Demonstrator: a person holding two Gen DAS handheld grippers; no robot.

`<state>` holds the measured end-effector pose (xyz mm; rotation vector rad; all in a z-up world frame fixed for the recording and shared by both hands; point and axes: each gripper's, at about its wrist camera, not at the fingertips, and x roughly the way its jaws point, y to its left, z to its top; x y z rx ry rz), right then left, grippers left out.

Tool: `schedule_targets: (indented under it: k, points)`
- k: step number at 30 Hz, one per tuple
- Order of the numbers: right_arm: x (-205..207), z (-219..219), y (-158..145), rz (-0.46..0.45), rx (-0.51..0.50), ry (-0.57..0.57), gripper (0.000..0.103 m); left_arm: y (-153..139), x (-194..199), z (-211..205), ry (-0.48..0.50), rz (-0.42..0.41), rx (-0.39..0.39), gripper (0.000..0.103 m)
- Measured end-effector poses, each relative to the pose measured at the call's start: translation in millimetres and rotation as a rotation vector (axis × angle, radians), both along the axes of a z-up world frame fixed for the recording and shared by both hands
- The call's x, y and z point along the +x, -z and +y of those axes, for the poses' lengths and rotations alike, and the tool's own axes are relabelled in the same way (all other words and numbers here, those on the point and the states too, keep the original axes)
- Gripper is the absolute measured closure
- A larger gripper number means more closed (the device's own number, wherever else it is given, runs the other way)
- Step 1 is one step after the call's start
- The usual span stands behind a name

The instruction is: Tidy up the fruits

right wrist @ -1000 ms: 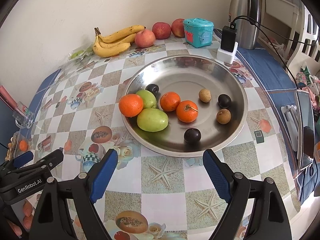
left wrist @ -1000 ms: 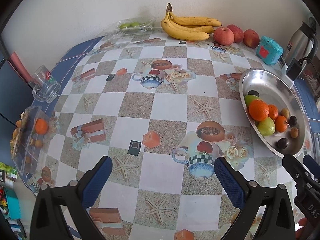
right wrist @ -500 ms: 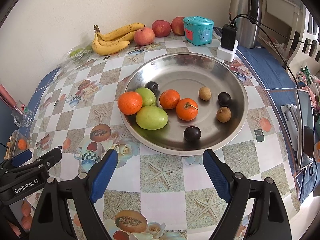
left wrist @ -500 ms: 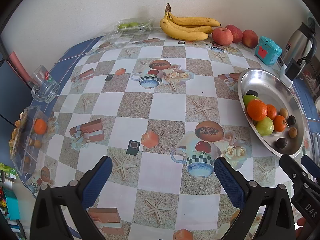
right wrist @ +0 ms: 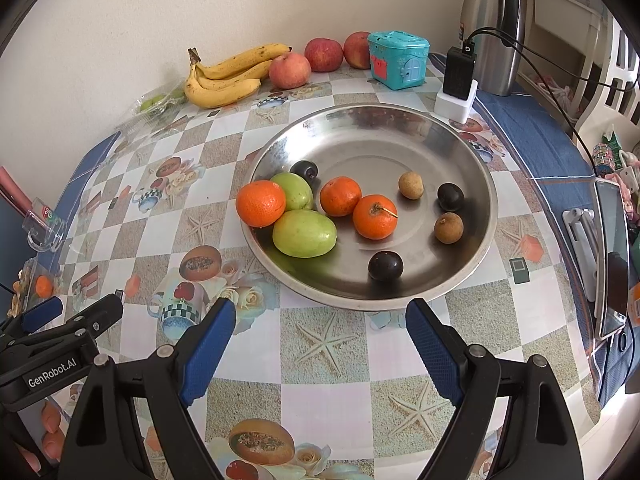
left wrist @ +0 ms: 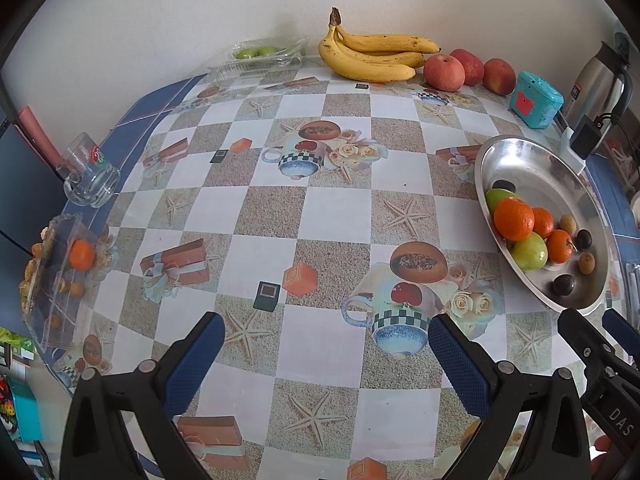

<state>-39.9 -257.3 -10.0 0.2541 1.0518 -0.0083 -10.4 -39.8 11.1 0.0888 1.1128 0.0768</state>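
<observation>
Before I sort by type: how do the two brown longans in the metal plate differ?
The paler longan lies farther back, beside the upper dark plum; the darker longan lies nearer the camera, below that plum. The paler one looks yellowish-tan and slightly smaller; the darker one is deeper brown with a visible stem scar. Both are small, round, loose in the metal plate.

Very little differs from a second ago; in the right wrist view the steel plate (right wrist: 380,140) with its fruit sits a touch higher in frame, and the bananas (right wrist: 224,84) have edged up and leftward; in the left wrist view the plate has crept slightly left, and my right gripper (left wrist: 588,316) pokes in a shade further from the right.
</observation>
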Motion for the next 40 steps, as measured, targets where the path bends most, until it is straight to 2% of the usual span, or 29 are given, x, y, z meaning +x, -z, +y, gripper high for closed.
schedule_targets:
  k: [30, 35, 40]
  points:
    - [-0.9, 3.0, 1.7, 0.006, -0.004, -0.004, 0.016, 3.2, 0.9, 5.9, -0.032, 0.019, 0.017, 0.000]
    - [-0.5, 3.3, 2.0, 0.008, -0.005, -0.006, 0.016, -4.5, -2.5, 3.8, -0.023, -0.018, 0.017, 0.000]
    - [-0.8, 3.5, 2.5, 0.008, -0.005, -0.008, 0.016, -5.5, -3.1, 4.9, -0.029, -0.020, 0.013, 0.000]
